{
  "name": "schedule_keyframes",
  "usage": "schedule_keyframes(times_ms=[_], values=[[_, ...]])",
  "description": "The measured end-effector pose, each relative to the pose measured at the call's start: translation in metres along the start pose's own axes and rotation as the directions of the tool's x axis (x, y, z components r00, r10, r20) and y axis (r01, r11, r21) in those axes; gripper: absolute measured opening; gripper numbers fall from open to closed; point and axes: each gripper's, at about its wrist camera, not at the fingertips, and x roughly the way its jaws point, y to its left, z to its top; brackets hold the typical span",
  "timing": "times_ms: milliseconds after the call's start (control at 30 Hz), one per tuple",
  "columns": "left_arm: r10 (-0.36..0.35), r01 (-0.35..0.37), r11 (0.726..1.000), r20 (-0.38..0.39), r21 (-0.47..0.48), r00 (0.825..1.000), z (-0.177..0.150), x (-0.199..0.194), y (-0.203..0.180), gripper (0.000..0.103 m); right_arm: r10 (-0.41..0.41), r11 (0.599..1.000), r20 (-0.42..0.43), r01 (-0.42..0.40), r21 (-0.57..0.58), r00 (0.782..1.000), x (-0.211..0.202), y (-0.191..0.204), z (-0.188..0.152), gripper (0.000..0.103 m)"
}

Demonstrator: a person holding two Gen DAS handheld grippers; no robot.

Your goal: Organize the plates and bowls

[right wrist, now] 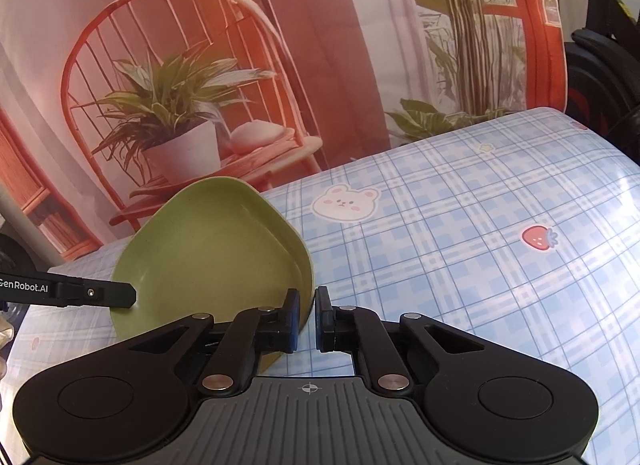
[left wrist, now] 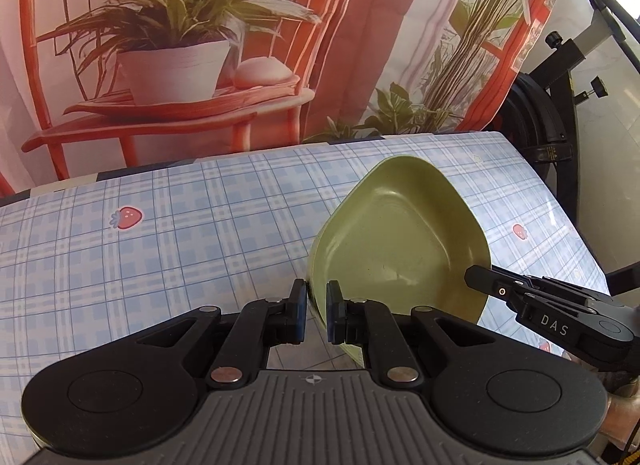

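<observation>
A green squarish bowl (left wrist: 400, 241) is held tilted above the table, its inside facing the cameras. My left gripper (left wrist: 317, 311) is shut on the bowl's left rim, blue pads on each side of the wall. My right gripper (right wrist: 306, 317) is shut on the opposite rim of the same bowl (right wrist: 212, 249). In the right wrist view two nested rims show, so it may be two stacked bowls; I cannot tell. The right gripper also shows in the left wrist view (left wrist: 480, 279), and the left gripper in the right wrist view (right wrist: 128, 297).
The table (left wrist: 160, 249) has a blue plaid cloth with strawberry and bear prints. A printed backdrop (left wrist: 200, 45) of a chair and plants hangs behind its far edge. Black exercise equipment (left wrist: 560, 85) stands past the table's right end.
</observation>
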Motion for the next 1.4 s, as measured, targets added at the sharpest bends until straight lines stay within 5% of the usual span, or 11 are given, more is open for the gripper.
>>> schedule_keyframes(times_ms=[533,933,1400], values=[[-0.01,0.015,0.999,0.116,-0.035,0.993,-0.008,-0.077,-0.001,0.011,0.049,0.996,0.068,-0.044,-0.084,0.996,-0.078,0.038,0.008,0.007],[-0.041,0.048,0.997,0.124,-0.059,0.991,-0.051,-0.106,0.022,0.011,0.031,0.992,-0.028,-0.034,-0.121,0.999,-0.112,0.078,-0.024,0.009],[-0.07,0.083,0.991,0.112,-0.107,0.991,-0.087,-0.108,0.049,0.011,-0.003,1.0,-0.163,-0.002,-0.027,0.987,-0.115,0.105,-0.072,0.01]])
